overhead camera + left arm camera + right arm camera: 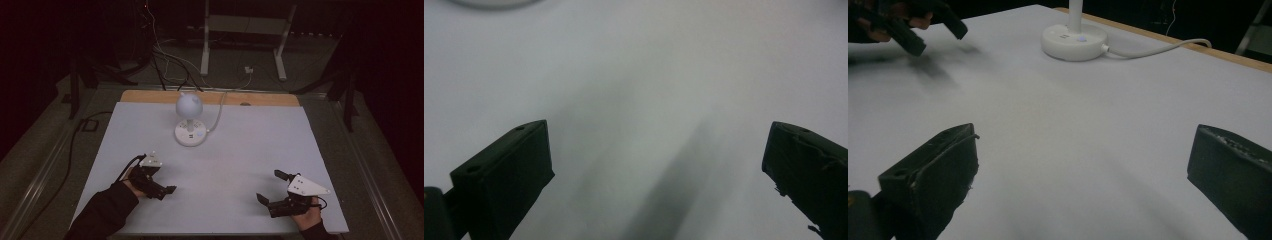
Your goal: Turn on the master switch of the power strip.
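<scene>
High view: white lamp stands mid-table toward the far edge; left gripper and right gripper low near the front, well apart. Left gripper view: jaws wide apart, empty, over bare table. Right gripper view: jaws wide apart, empty; lamp base ahead.

Dim, soft shadows, perhaps slightly blurred

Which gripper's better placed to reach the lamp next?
Left, probably. The left gripper sits nearer the lamp, almost straight below its base. The right gripper is farther off. Both have open jaws.
</scene>
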`<control>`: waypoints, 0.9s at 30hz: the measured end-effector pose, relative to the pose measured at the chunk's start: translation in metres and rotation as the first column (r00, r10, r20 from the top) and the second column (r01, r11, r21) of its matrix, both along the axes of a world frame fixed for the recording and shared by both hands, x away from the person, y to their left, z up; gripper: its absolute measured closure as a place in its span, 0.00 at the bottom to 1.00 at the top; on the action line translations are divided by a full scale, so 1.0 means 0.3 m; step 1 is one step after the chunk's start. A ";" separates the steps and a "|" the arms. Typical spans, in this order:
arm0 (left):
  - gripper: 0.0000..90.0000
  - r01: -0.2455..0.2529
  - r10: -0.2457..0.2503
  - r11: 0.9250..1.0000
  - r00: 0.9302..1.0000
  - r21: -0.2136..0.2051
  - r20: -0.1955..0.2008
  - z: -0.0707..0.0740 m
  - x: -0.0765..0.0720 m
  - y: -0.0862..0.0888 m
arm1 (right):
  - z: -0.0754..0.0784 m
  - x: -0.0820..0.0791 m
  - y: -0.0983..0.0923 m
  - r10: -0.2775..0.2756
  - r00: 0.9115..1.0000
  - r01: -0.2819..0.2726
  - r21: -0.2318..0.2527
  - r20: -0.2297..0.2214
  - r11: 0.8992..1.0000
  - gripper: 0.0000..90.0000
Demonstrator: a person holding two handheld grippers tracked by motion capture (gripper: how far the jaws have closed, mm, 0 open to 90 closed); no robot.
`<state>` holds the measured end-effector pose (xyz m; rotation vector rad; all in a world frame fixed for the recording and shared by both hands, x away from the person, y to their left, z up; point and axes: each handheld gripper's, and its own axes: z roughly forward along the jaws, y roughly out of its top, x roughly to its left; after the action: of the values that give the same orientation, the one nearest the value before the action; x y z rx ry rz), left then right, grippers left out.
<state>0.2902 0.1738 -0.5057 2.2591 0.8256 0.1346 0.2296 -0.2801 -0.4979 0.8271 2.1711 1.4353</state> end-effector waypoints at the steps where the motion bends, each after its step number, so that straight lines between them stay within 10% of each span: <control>1: 0.00 -0.003 0.003 1.000 1.000 0.003 -0.002 -0.004 -0.006 0.005 | 0.000 0.000 0.000 0.000 1.000 0.000 0.000 0.000 1.000 0.00; 27: 0.00 -0.029 0.029 1.000 1.000 -0.012 0.000 -0.071 -0.148 0.133 | -0.004 0.000 0.000 0.007 1.000 -0.007 -0.014 -0.010 1.000 0.00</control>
<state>0.2458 0.2136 -0.5271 2.2363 0.8573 0.1429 0.2296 -0.2800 -0.4990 0.8244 2.1907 1.4208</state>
